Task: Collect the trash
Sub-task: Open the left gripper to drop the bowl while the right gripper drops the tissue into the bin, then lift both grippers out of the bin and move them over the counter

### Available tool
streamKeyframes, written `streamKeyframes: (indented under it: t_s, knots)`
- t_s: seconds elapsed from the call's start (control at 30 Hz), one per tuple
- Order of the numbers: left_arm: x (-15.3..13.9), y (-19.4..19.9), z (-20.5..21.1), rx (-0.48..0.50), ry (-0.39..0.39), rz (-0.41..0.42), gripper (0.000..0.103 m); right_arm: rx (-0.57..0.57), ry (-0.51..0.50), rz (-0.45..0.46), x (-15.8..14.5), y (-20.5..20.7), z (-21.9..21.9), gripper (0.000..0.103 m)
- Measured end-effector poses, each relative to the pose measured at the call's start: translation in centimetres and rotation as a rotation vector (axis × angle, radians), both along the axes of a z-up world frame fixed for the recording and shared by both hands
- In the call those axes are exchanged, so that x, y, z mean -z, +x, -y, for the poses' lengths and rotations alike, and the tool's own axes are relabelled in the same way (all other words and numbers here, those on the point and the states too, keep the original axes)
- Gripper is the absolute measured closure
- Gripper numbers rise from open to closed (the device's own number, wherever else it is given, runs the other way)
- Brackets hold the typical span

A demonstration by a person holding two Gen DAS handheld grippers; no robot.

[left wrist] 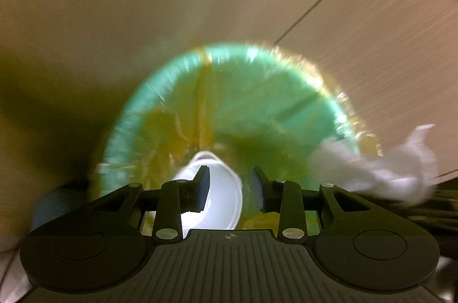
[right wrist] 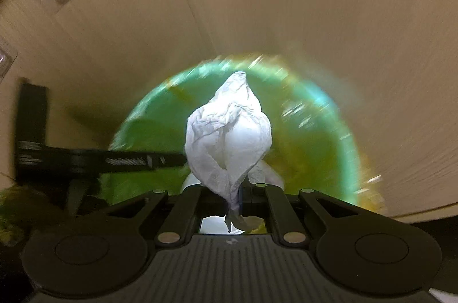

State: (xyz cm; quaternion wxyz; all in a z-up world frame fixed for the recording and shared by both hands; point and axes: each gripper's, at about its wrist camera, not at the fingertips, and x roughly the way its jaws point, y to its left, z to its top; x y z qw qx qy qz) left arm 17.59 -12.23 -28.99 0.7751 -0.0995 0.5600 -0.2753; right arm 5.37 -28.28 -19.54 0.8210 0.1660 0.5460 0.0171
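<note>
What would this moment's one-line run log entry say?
left gripper: open, empty, over green bin | white cup: in bin | right gripper: shut on crumpled tissue, above bin

Dim warm light, heavy motion blur (perhaps fisheye stretch), bright glare specks

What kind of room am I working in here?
Likely a home or office floor: pale wood-look flooring, a green bin lined with a yellowish bag, and crumpled tissue as trash.
</note>
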Motion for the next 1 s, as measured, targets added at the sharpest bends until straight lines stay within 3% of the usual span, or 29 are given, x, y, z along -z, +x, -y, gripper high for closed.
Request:
streamKeyframes:
  t_s: [0.07, 0.13, 0.27, 0.43, 0.7, 0.87, 0.93, 1.0]
  knots:
    - [-1.3, -0.6, -1.0, -0.004, 0.01, 0.041, 0.067, -0.019, 0.028, -0.026, 0.6, 0.6, -0.8, 0.077]
    - [-2.4, -1.0, -1.9, -0.026, 0.009, 0.059, 0.067, -0.02, 0.016, -0.018, 0.5, 0.7, -1.7, 0.045]
    - [-4.6, -2.1, -4.0, -0.07, 0.016, 0.098, 0.067, -0.015, -0.003, 0.009, -1.0, 0.3, -2.3, 0.043]
    - [-8.4, -4.4, -4.7, -0.052, 0.054, 0.195, 0.067, 0.0, -0.07, 0.055, -4.3, -1.9, -2.7, 0.043]
    - [-18.1, -8.1, -5.0, 0.014, 0.008, 0.425, 0.067, -0.013, -0.25, 0.179, -11.1, -4.9, -5.2, 0.039]
    - [-24.7, -9.9, -6.0, 0.031, -0.005, 0.576, 0.067, -0.036, -0.257, 0.294, -16.6, -6.2, -7.1, 0.026]
    - [-26.8, -10.4, -6.1, 0.035, 0.005, 0.628, 0.067, -0.04, -0.235, 0.358, -19.1, -6.4, -8.0, 0.02]
    - [-28.7, -10.8, -6.9, 0.024, 0.015, 0.668, 0.067, -0.051, -0.191, 0.404, -21.4, -6.2, -8.8, 0.019]
